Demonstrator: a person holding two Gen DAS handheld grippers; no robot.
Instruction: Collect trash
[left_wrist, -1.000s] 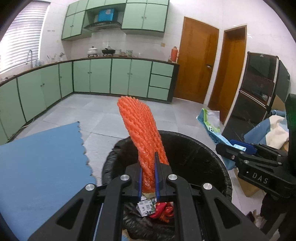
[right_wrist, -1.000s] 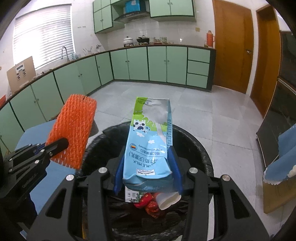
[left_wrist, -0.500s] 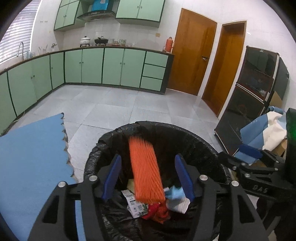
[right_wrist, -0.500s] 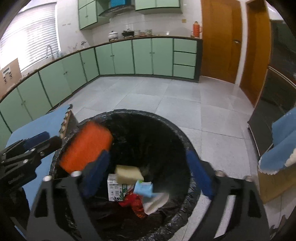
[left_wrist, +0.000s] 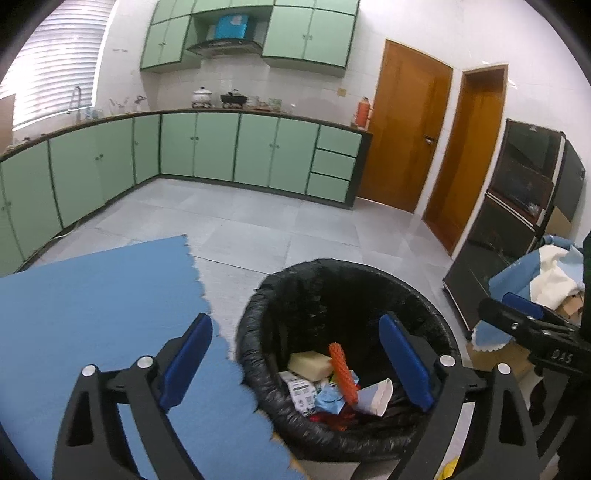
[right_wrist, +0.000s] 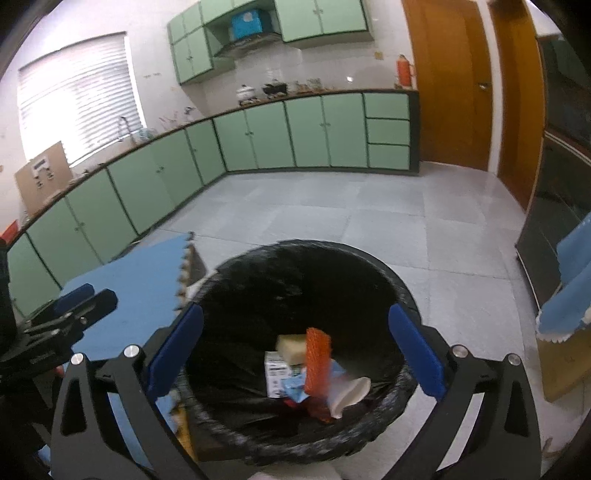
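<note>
Trash, including the orange foam net (left_wrist: 342, 373) and blue milk carton (left_wrist: 328, 398), lies in the black-lined bin (left_wrist: 436, 325) because the left gripper (left_wrist: 295, 362) and right gripper (right_wrist: 293, 356), jaws just opened wide and empty above it, released there.

bins: 1 (left_wrist: 343, 295) | foam nets: 1 (left_wrist: 341, 373) | doors: 2 (left_wrist: 402, 133) | tools: 2 (left_wrist: 295, 360)

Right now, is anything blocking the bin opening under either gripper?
Nothing visible does. The black-lined trash bin is open-topped, with the orange foam net already inside; left gripper and right gripper are open and empty.
</note>
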